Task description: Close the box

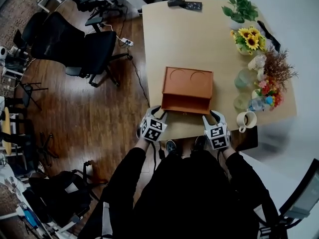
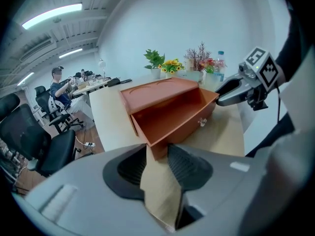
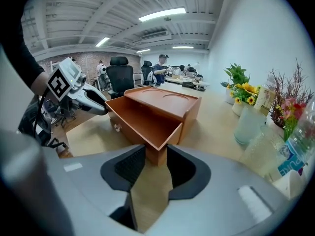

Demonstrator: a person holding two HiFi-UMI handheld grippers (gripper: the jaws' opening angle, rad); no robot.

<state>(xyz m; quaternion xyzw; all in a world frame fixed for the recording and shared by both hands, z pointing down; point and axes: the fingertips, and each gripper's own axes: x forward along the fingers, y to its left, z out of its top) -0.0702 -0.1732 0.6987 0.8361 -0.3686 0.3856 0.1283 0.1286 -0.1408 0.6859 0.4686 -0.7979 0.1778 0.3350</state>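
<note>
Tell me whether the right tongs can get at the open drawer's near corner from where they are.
Likely yes. The right tongs straddle the near right corner of the drawer, with the jaws closing around it and nothing in between. The mug stands clear off to the side.

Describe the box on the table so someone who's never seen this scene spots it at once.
On the light wooden table, look at the near edge, left of the row of flowers and vases. The reddish-brown wooden box sits there, set apart by two round recesses in its top and a drawer pulled open at the front.
</note>
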